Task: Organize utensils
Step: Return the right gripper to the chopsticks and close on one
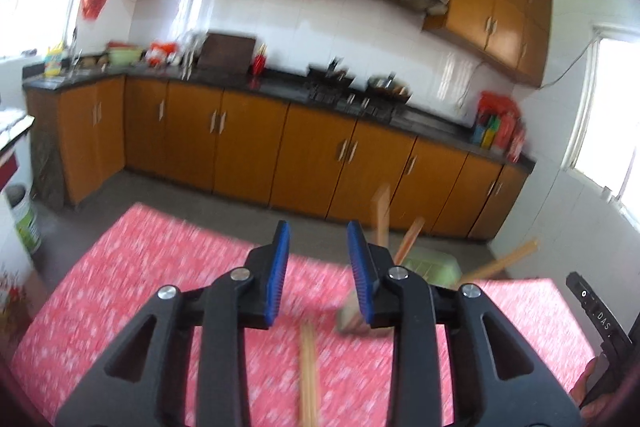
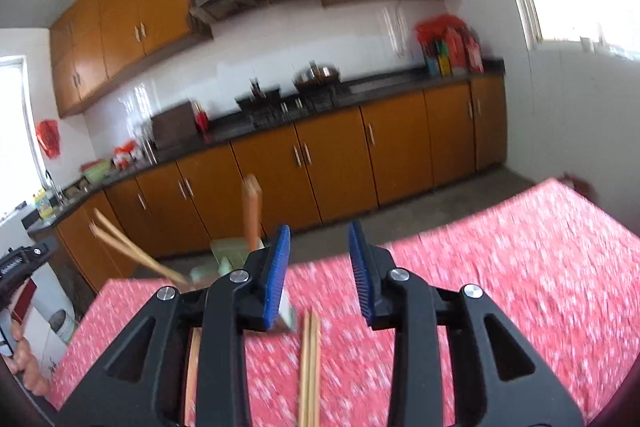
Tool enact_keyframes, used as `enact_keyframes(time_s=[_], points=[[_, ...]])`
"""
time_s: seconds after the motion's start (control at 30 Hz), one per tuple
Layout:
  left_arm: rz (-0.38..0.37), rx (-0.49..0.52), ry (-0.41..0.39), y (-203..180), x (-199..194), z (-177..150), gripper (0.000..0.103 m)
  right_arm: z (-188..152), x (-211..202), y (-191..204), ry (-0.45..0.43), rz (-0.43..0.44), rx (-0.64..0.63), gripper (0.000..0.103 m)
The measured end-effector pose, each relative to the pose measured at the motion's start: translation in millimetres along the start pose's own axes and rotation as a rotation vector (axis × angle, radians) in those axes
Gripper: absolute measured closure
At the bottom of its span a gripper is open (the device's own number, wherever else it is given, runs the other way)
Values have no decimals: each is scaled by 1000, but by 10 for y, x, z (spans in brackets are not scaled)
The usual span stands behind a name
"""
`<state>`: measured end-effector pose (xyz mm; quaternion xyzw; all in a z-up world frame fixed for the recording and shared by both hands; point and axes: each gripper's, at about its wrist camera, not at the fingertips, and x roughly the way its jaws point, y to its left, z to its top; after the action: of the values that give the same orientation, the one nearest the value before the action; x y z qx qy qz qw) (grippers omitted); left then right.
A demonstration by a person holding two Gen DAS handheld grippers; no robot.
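A pair of light wooden chopsticks (image 1: 308, 375) lies on the red patterned tablecloth (image 1: 140, 287), below my open, empty left gripper (image 1: 318, 267). A pale green utensil holder (image 1: 432, 267) stands just right of it, with wooden chopsticks (image 1: 496, 265) and a wooden-handled utensil (image 1: 380, 215) sticking out. In the right wrist view the same chopsticks (image 2: 310, 367) lie below my open, empty right gripper (image 2: 320, 267). The green holder (image 2: 228, 259) is to its left, partly hidden by the left finger.
The table edge runs close behind the holder, with grey floor (image 1: 192, 195) beyond. Orange kitchen cabinets (image 1: 248, 147) and a dark counter with a stove (image 1: 340, 95) line the far wall. The other gripper's body (image 1: 600, 327) shows at the right edge. Another wooden stick (image 2: 192, 367) lies under the right gripper's left arm.
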<state>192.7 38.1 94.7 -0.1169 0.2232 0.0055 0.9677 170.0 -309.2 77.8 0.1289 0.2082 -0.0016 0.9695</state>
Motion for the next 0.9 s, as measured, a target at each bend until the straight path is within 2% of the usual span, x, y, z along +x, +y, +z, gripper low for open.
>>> enact_keyframes(time_s=[0.1,0.2,0.33,0.5,0.63,0.8,0.9], points=[[20,17,93,181,99,-331,72,-372,217,-148,139,-25,8,71],[34,41,206,290,258,-737,72,-846,510,-235,330,24,40,71],[32,74,307,363,382,-1164,72,-1268,710,-128,458,75,26,76],[9,76,381,354,459,-1437,72,-1499,837,105,520,81,-47,77],[1,81,402,325,493,-1514,72,-1500,848,148,502,50,-85,81],[-17,91,422,293,542,-1557,72,-1461,840,117,485,19,-112,81],[-31,101,438,247,569,-1607,72,-1513,840,142,501,33,-132,81]])
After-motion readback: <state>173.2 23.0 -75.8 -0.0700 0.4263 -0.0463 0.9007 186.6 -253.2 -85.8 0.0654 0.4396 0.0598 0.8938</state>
